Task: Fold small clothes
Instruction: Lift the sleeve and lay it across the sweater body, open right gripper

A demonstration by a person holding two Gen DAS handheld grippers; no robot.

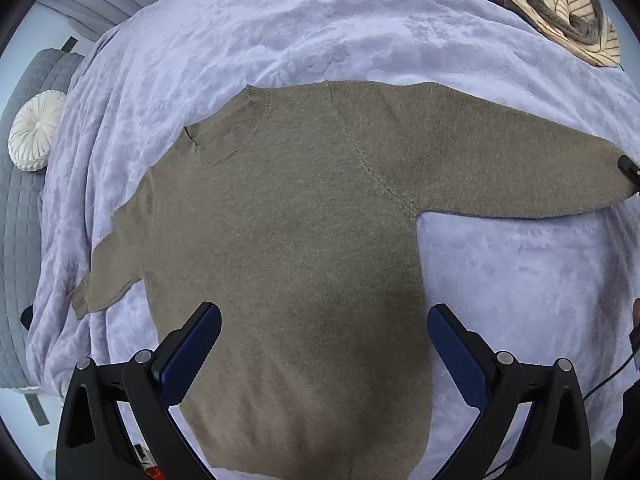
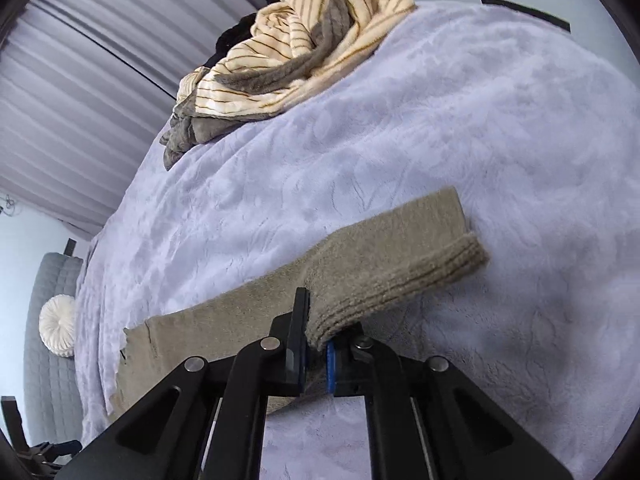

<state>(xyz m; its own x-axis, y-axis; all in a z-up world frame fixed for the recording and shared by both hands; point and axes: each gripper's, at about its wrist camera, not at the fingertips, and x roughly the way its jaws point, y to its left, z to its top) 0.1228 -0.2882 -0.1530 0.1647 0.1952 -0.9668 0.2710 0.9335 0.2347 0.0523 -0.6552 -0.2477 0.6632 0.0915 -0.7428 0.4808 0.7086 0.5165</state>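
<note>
Left wrist view: one olive-brown knit sweater (image 1: 288, 232) flat on the lavender plush bed blanket (image 1: 224, 28), left gripper (image 1: 324, 332) wide open and empty, right gripper (image 2: 316, 350) clamped on its ribbed cuff (image 2: 396, 280).

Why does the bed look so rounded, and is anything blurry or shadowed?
Fisheye lenses bulge the lavender blanket in both views; left wrist view: soft shadow on the sweater between the open left gripper; right wrist view: the cuff near the right gripper looks slightly soft.

Home bedroom, blanket-covered bed (image 1: 360, 32), round cushion (image 1: 36, 136)
</note>
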